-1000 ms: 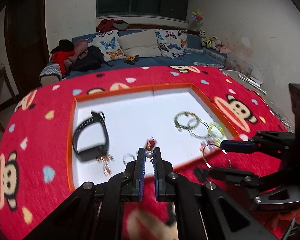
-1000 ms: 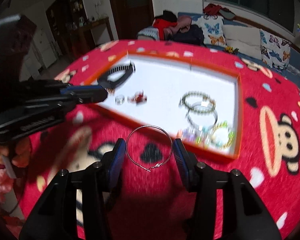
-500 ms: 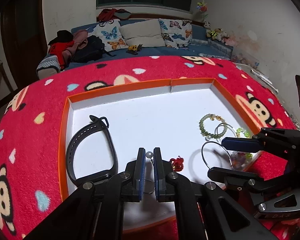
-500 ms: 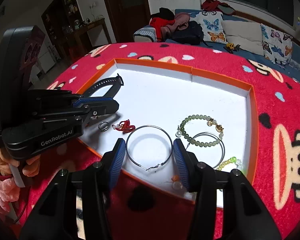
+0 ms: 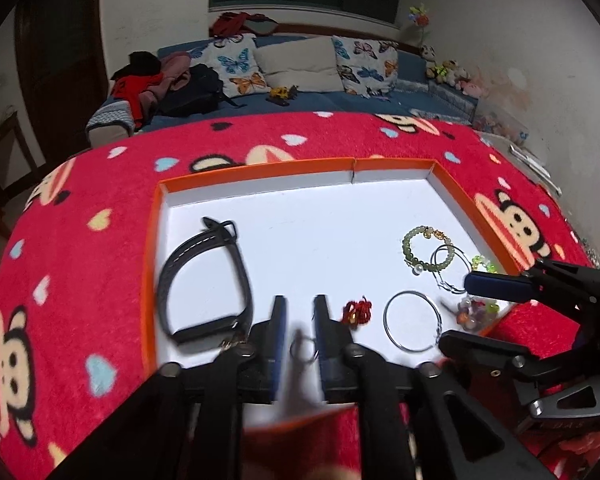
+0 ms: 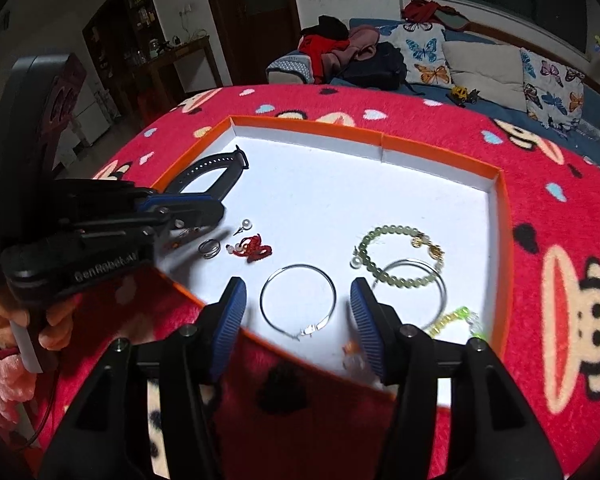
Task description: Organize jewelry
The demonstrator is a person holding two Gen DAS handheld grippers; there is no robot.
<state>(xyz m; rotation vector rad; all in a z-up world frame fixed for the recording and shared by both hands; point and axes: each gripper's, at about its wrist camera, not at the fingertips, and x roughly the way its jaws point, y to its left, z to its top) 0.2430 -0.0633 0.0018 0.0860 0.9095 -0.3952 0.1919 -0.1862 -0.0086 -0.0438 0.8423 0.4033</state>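
Observation:
An orange-rimmed white tray (image 5: 352, 168) (image 6: 382, 142) lies on the red cloth. My left gripper (image 5: 299, 312) (image 6: 192, 216) is open over the tray's near edge; a small pearl earring (image 6: 245, 225) lies just beyond its tips and a silver ring (image 5: 303, 350) (image 6: 209, 248) lies below it. My right gripper (image 6: 298, 304) (image 5: 472, 304) is open, and a large silver hoop (image 6: 298, 300) (image 5: 412, 320) lies flat in the tray between its fingers. A red knot charm (image 6: 254, 249) (image 5: 357, 311) lies between the two.
In the tray are a black watch band (image 5: 204, 280), a green bead bracelet (image 6: 396, 256), a second silver hoop (image 6: 416, 284) and coloured beads (image 5: 474, 312). A sofa (image 5: 300, 80) stands behind the table.
My left gripper has opened and let the pearl earring go into the tray. My right gripper has opened wider and the hoop now lies free in the tray.

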